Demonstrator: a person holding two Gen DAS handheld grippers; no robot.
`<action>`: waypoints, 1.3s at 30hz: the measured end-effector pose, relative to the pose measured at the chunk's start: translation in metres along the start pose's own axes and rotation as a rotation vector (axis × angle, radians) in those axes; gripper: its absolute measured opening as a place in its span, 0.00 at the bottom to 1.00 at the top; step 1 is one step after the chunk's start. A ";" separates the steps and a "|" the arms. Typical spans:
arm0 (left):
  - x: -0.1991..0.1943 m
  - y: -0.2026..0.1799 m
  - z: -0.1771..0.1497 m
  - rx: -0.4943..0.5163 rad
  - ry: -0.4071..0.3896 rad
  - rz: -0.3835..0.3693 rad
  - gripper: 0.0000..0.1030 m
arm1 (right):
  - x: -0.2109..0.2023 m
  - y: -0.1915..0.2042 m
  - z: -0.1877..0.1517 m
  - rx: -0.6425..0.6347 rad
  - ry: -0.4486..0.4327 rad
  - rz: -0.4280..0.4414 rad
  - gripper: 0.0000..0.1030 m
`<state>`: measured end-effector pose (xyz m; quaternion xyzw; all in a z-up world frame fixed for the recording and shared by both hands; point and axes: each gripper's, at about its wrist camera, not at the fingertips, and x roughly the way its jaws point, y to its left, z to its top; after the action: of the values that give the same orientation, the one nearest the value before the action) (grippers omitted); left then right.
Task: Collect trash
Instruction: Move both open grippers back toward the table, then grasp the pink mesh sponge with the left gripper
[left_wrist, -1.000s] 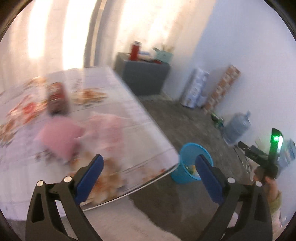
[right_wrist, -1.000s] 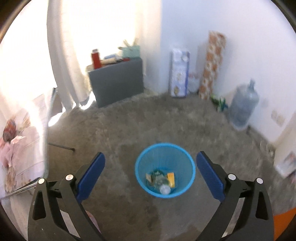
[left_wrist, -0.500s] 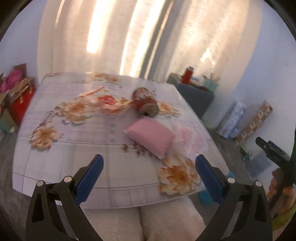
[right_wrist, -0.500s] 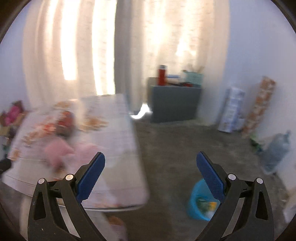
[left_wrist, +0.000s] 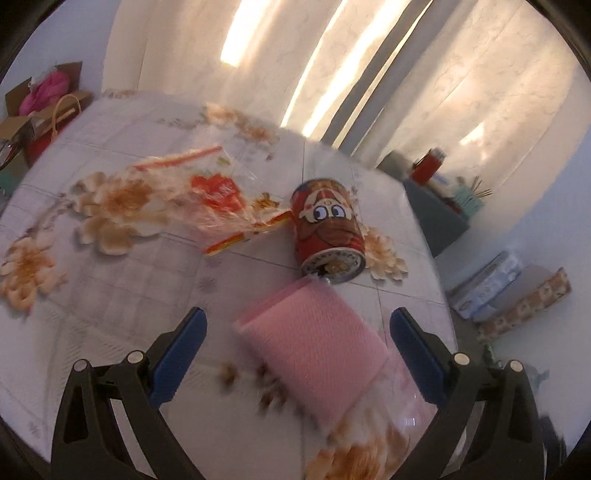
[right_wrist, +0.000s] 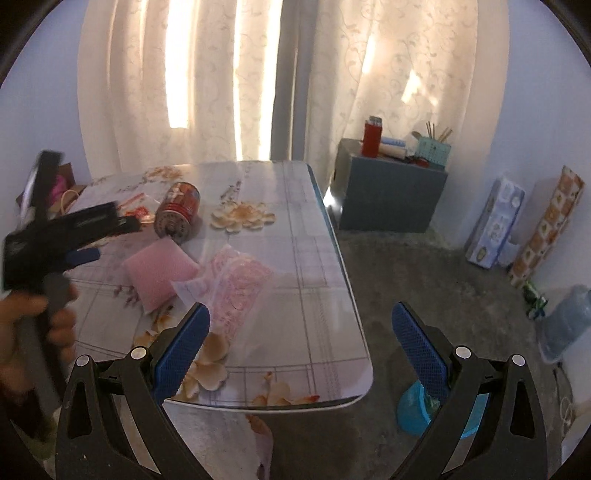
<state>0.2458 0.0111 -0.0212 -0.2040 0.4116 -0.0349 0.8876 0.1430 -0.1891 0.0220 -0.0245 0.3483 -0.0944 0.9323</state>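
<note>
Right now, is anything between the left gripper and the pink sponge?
Nothing visible. The left gripper is open, and the pink sponge lies on the table right ahead between its fingers. The can lies on its side just beyond the sponge, at its far edge, not in the path.

Left tool (left_wrist: 298, 343) flanks pink sponge (left_wrist: 314, 350); can (left_wrist: 327, 225) blocks just beyond.

— What is lying between the open fingers of the left gripper (left_wrist: 297, 334)?
— A pink pack (left_wrist: 314, 347) is sitting there on the table (left_wrist: 110, 295); a can (left_wrist: 327, 229) is lying just beyond, touching it, wrapper (left_wrist: 192, 195) farther left.
</note>
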 end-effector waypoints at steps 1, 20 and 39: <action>0.009 -0.006 0.002 0.011 0.005 0.016 0.94 | 0.001 0.000 -0.001 0.012 0.007 -0.005 0.92; 0.005 0.051 -0.028 0.174 0.094 0.110 0.95 | 0.013 -0.020 -0.003 0.084 0.028 0.039 0.92; -0.078 0.086 -0.078 -0.001 0.149 -0.169 0.94 | 0.013 -0.001 -0.003 0.081 0.054 0.118 0.92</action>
<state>0.1272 0.0816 -0.0436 -0.2354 0.4579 -0.1246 0.8482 0.1505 -0.1929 0.0113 0.0366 0.3698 -0.0539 0.9268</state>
